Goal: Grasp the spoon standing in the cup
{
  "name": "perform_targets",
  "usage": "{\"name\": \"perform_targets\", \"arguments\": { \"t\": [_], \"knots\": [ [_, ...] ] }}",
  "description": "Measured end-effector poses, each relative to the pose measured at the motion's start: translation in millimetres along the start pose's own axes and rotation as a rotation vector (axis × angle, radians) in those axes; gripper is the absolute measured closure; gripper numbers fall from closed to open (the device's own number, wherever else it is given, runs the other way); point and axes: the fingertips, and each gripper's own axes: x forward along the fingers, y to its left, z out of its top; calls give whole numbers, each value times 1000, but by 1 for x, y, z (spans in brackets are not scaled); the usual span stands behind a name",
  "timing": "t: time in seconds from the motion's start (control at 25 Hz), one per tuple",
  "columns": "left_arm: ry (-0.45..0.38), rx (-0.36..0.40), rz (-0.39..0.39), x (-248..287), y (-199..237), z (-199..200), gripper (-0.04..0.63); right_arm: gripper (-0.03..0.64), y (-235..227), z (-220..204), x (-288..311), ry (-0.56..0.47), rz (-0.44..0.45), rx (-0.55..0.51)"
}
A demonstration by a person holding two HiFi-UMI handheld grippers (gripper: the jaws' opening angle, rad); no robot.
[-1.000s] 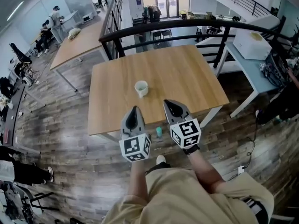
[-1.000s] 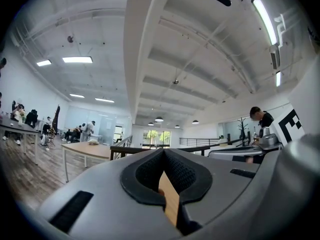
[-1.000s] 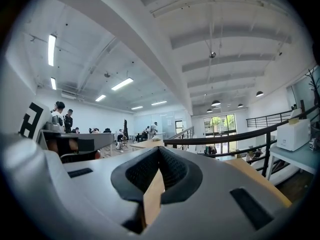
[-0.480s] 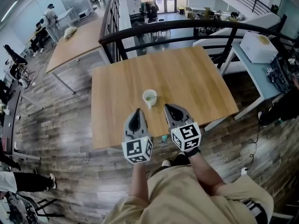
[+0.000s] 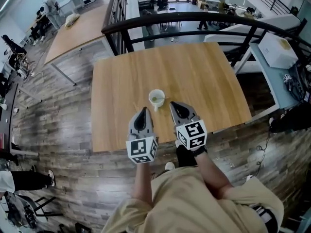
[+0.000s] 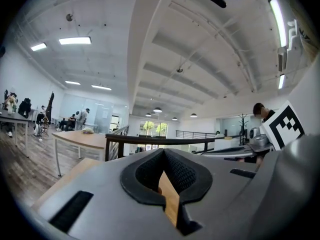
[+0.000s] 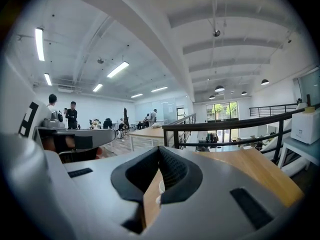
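A small white cup [image 5: 156, 98] stands on the wooden table [image 5: 194, 76], near its front edge. The spoon [image 5: 164, 99] in it shows only as a thin handle over the right rim and a greenish bit inside. My left gripper [image 5: 143, 111] points at the table just below and left of the cup, jaws shut and empty. My right gripper [image 5: 173, 105] is just right of the cup, also shut and empty. In the right gripper view [image 7: 159, 148] a sliver of the cup [image 7: 161, 186] shows below the closed tips. The left gripper view [image 6: 162, 150] shows only table.
A black railing [image 5: 194, 18] runs behind the table. A second wooden table [image 5: 77, 33] stands far left, and a grey table with a white box [image 5: 279, 52] at the right. People stand far back left. Wooden floor lies below the table's front edge.
The person has stepped closer: both grippers now reach over the table's front edge, and the cup lies between their tips. Both jaws stay shut.
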Motion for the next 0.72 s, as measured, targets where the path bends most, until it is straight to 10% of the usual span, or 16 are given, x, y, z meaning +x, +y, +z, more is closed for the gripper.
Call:
{"name": "perform_targets", "arguments": {
  "t": [0.72],
  "knots": [
    [135,-12,36,102,25,-69,591,603,-64,-119,96,286,45,51]
  ]
}}
